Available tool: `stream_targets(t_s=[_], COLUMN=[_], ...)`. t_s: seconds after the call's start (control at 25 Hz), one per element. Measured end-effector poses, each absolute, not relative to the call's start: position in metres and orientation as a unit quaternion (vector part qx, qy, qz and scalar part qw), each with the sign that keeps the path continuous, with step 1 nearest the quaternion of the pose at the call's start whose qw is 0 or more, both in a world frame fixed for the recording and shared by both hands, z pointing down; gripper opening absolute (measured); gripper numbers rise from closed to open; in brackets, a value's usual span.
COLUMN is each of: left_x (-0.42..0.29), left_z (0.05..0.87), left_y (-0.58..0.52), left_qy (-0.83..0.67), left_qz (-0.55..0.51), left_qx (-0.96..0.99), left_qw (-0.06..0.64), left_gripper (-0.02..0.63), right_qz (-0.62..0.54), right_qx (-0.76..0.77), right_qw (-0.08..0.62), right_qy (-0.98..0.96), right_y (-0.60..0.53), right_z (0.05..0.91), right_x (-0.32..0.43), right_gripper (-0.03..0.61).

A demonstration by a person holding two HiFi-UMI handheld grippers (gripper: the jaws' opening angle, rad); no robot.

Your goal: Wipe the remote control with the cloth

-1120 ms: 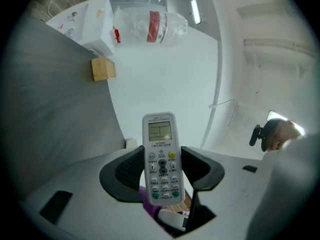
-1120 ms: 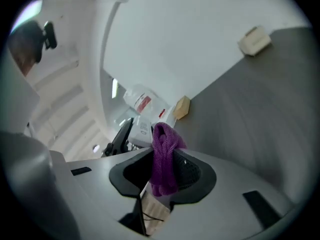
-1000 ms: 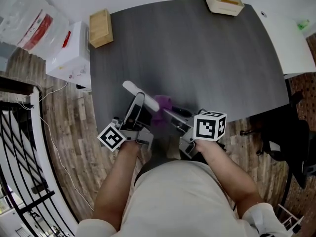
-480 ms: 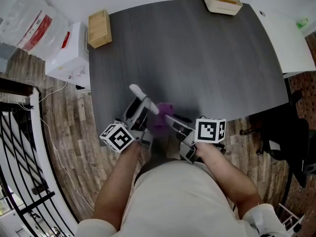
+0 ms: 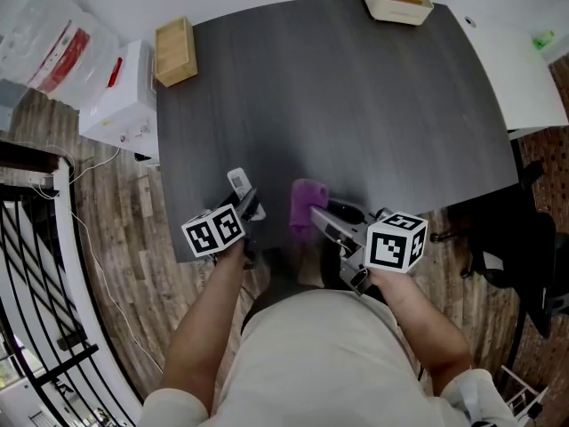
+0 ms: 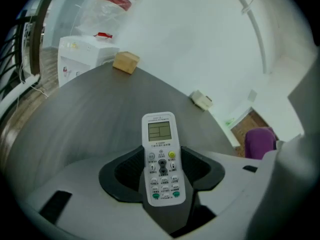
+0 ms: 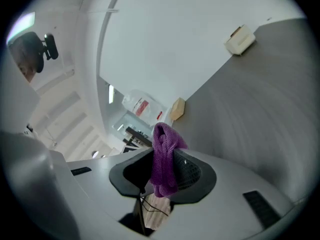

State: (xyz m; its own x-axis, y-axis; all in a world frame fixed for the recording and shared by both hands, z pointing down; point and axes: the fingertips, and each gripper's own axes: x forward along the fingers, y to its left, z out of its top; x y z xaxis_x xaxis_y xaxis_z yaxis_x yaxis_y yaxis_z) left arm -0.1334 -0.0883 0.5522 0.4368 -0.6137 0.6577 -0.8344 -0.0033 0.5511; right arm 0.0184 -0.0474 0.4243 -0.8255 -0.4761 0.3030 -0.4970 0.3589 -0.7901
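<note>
- Left tongs (image 5: 246, 205) pinch a white remote control (image 6: 161, 156) over the table (image 5: 356, 105), near its front edge; the button print is too small to read.
- Right tongs (image 5: 325, 218) pinch a purple cloth (image 5: 308, 205) just beside.
- A wooden box (image 5: 174, 50) and a cream tray (image 5: 397, 3) sit at the far corners.

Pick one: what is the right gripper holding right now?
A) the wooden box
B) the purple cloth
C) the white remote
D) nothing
B: in its own view the right gripper has its jaws closed on the purple cloth, while the remote is clamped in the left gripper.
</note>
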Motion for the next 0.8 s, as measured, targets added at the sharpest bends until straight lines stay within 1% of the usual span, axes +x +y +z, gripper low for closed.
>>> stream_targets(t_s=[0.2,0.36,0.6,0.8], left_x=[-0.134,-0.132,-0.13,-0.132], left_z=[0.571,0.584,0.6,0.606], left_y=[-0.095,-0.099,-0.104,-0.106], left_qy=[-0.522,-0.521,-0.53,-0.548], left_qz=[0.197,0.256,0.301,0.32], left_qx=[0.677,0.667,0.642,0.618], left_qw=[0.48,0.467,0.465,0.464], left_gripper=[0.227,0.227,0.227,0.227], right_qz=[0.471,0.453,0.447,0.449], right_qx=[0.332,0.354,0.375,0.377], right_qw=[0.013,0.025,0.022,0.02], right_qy=[-0.817,-0.818,-0.812,-0.81], right_y=[-0.057,-0.063,-0.074,-0.079], right_z=[0.428,0.43,0.43,0.432], right_x=[0.054,0.081,0.116,0.129], right_gripper=[0.11,0.11,0.112,0.112])
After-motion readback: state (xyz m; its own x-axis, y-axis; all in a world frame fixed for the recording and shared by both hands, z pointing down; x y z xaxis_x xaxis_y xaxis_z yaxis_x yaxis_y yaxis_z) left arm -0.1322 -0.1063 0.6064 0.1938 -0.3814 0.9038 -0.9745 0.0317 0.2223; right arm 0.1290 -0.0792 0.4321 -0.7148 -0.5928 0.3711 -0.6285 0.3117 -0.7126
